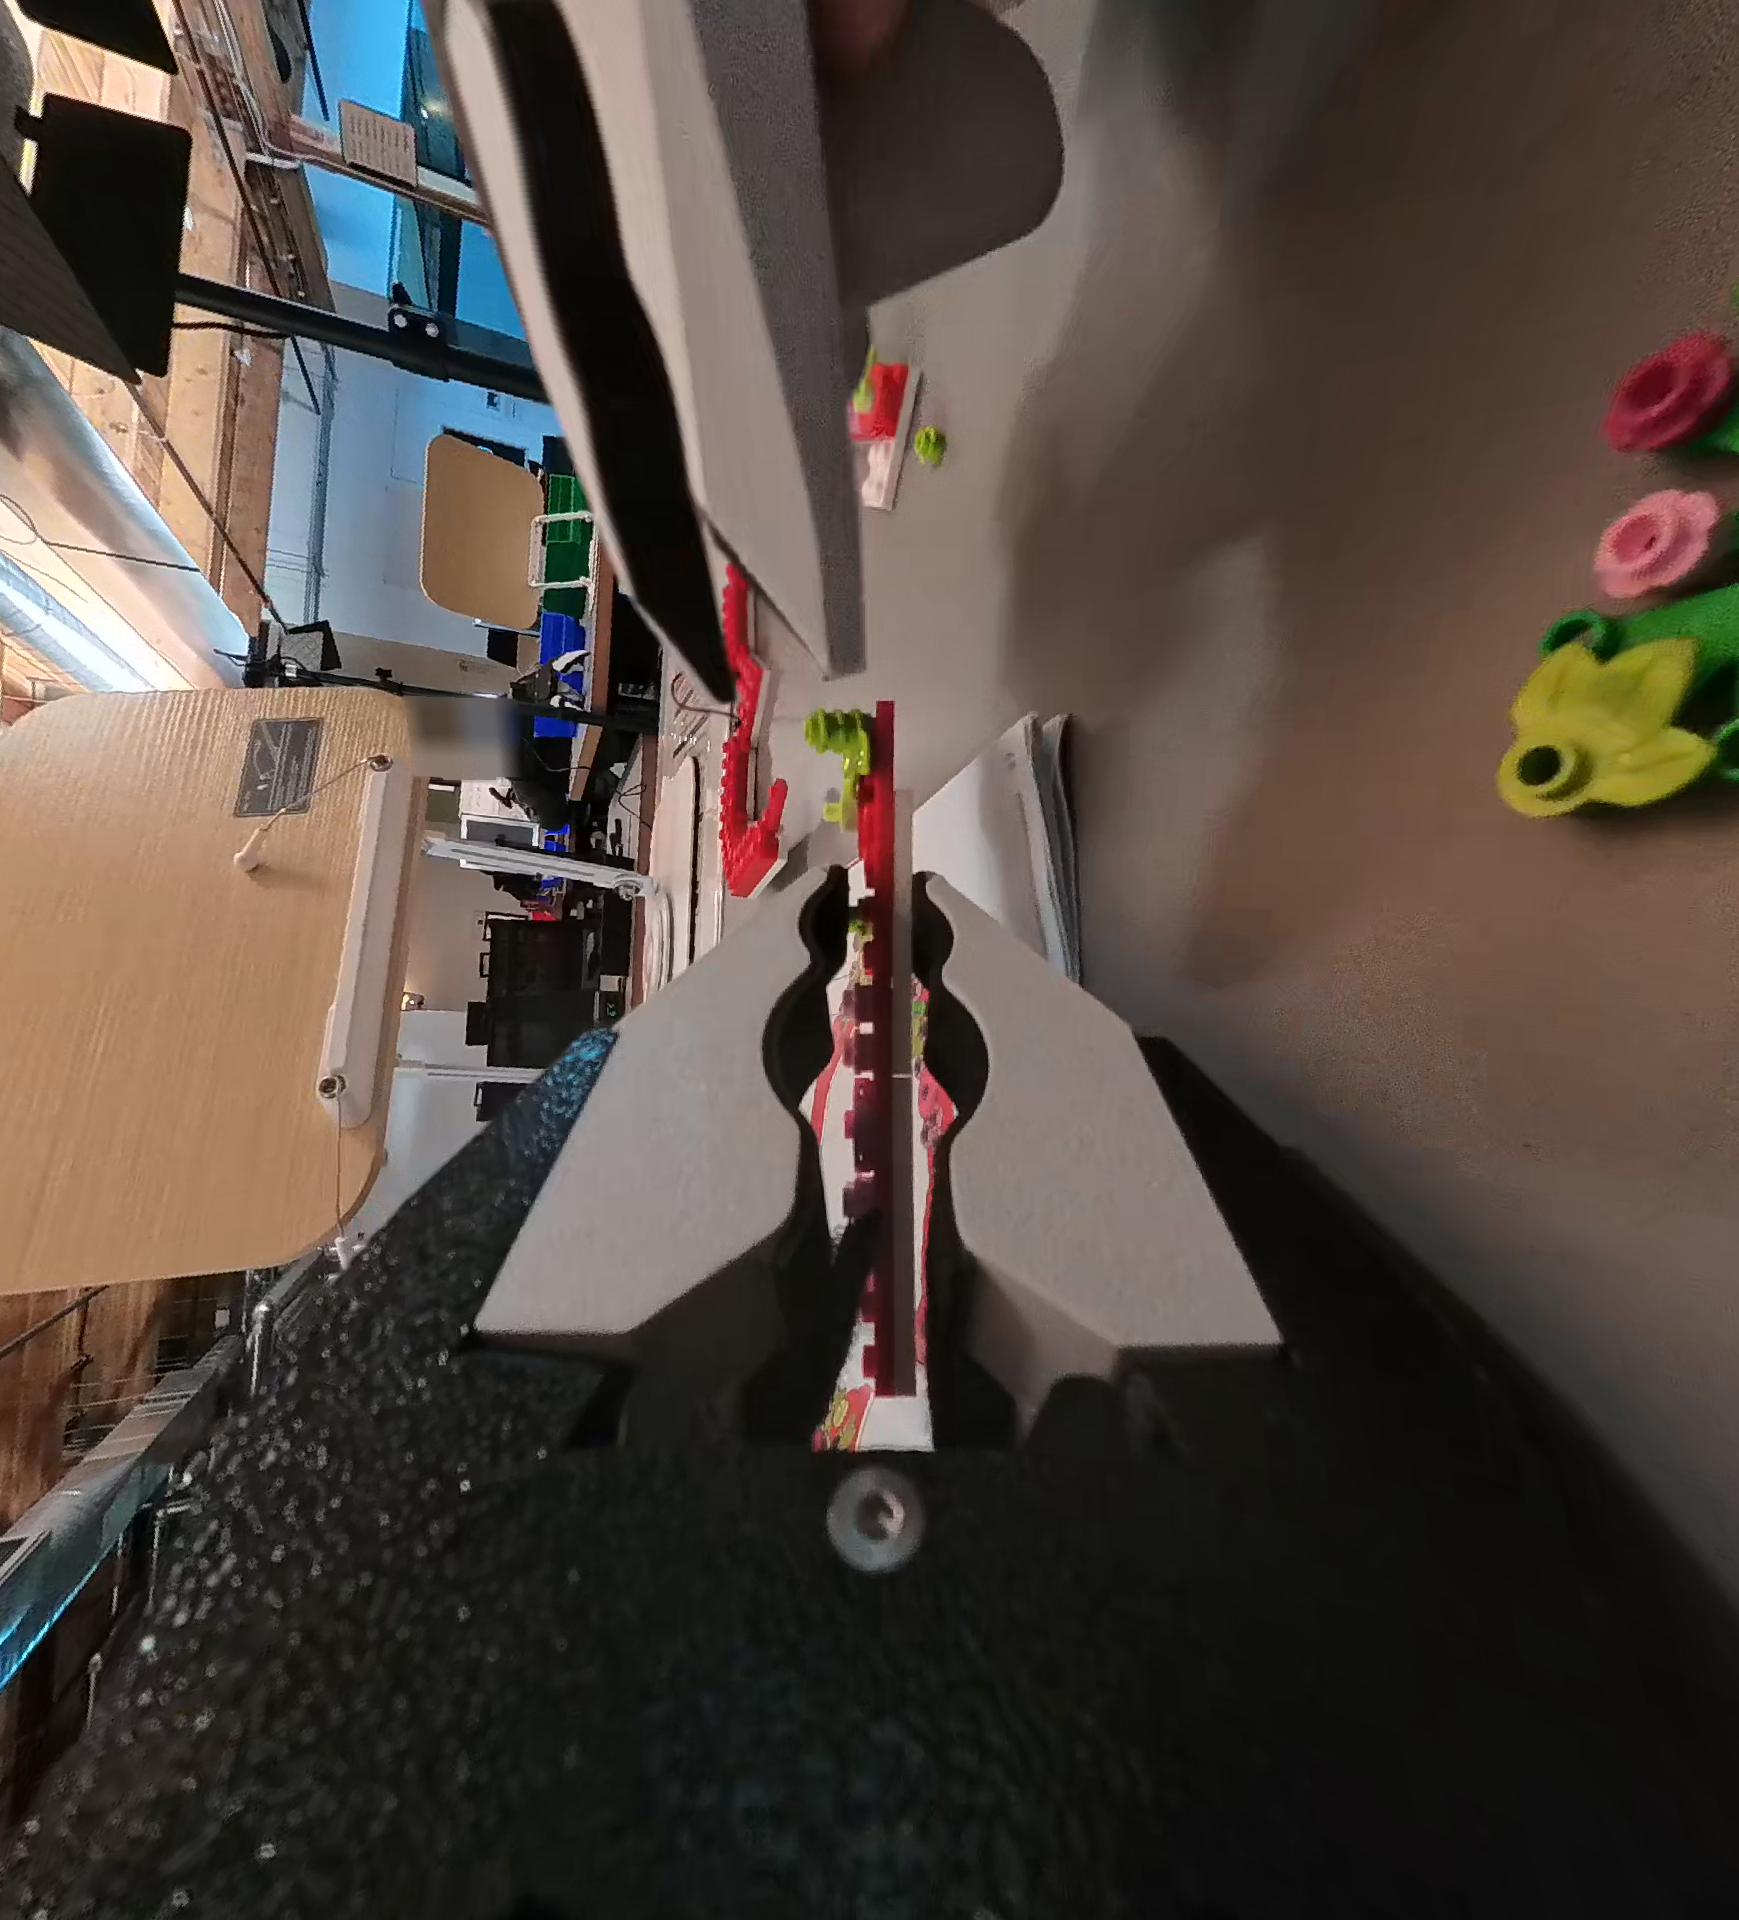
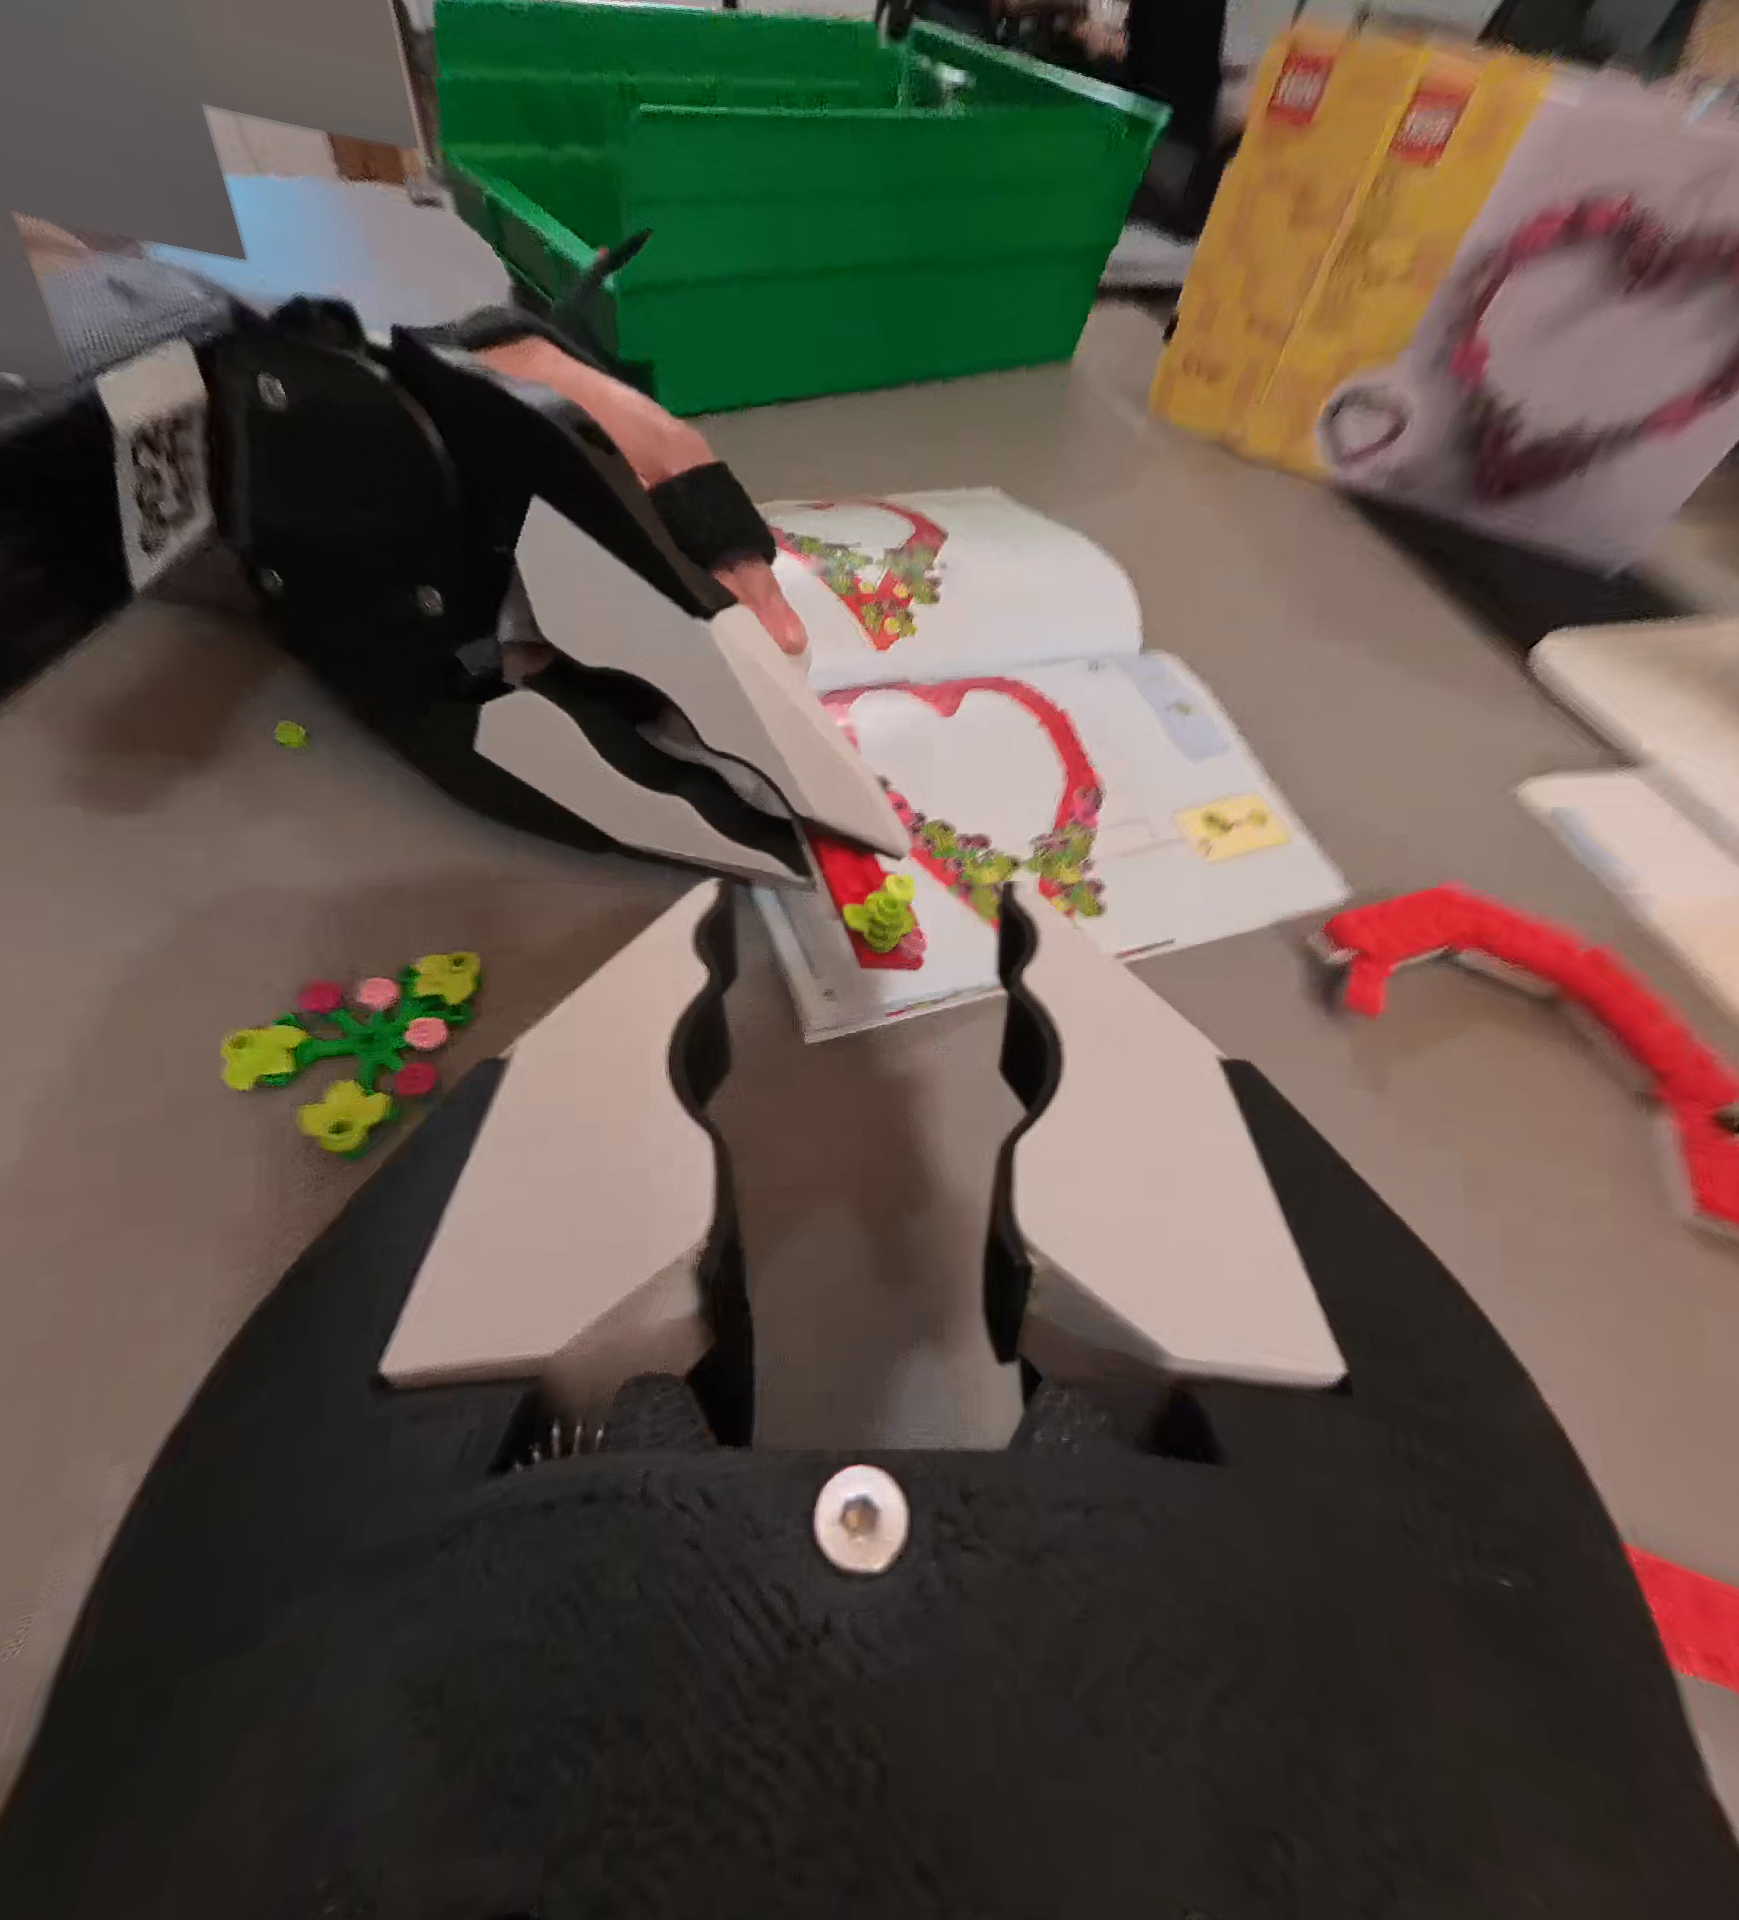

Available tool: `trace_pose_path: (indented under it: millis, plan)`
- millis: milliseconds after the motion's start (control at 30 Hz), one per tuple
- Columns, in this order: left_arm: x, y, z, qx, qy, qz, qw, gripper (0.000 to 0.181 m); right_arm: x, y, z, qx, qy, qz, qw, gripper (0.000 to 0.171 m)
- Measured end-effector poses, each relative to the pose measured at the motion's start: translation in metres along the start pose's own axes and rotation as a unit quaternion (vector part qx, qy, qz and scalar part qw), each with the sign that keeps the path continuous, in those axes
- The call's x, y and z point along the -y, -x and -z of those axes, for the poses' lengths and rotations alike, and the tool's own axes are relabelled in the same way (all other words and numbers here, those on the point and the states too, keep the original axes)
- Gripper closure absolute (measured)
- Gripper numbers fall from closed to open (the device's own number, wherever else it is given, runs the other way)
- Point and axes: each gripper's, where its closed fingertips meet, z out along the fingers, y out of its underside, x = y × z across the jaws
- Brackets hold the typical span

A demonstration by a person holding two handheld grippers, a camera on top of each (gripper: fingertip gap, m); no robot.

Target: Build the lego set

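red strip gripped, flower cluster waiting

red flat lego strip (image 1: 883, 831) with a lime green stud piece (image 1: 837, 736) on it sits clamped edge-on in the left claw (image 1: 880, 883), held above the open instruction booklet (image 2: 1031, 592). its long axis runs straight out along the fingers, free end pointing away from the claw. the right claw (image 2: 860, 914) hovers wide open and empty, facing that end. likely next: fetch the green lego sprig with pink and yellow flowers (image 2: 356, 1039) from the grey surface (image 2: 948, 416) and press it on squarely.

Booklet (image 2: 1000, 665) ahead on table (image 2: 1208, 499), bin (image 2: 844, 239) behind it
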Motion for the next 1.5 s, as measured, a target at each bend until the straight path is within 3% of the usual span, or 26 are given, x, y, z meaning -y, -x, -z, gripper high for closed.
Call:
trace_pose_path:
  millis: [100, 200, 300, 467, 633, 1267, 1500]
  plan:
    - [-0.002, 0.002, 0.000, 0.003, 0.004, 0.006, 1.000, 0.173, 0.006, -0.007, -0.002, -0.085, 0.004, 0.131, 0.988, 0.102]
    - [-0.004, 0.004, 0.000, 0.006, 0.008, 0.018, 1.000, 0.173, 0.004, -0.010, -0.008, -0.157, 0.056, 0.284, 0.944, 0.101]
    - [-0.007, 0.007, 0.000, 0.010, 0.012, 0.034, 0.999, 0.173, -0.001, -0.004, -0.016, -0.177, 0.097, 0.395, 0.896, 0.104]
    - [-0.009, 0.010, 0.000, 0.012, 0.015, 0.051, 0.999, 0.173, 0.002, -0.004, -0.020, -0.204, 0.128, 0.487, 0.840, 0.112]
    - [-0.009, 0.011, 0.001, 0.014, 0.015, 0.057, 0.998, 0.173, -0.009, -0.010, -0.023, -0.209, 0.170, 0.524, 0.808, 0.117]
    - [-0.004, 0.010, 0.003, 0.004, 0.002, 0.076, 0.997, 0.173, -0.015, -0.016, -0.022, -0.213, 0.177, 0.513, 0.813, 0.132]
    - [-0.002, 0.009, 0.004, -0.005, -0.005, 0.090, 0.996, 0.173, -0.006, -0.018, -0.020, -0.232, 0.157, 0.507, 0.815, 0.154]
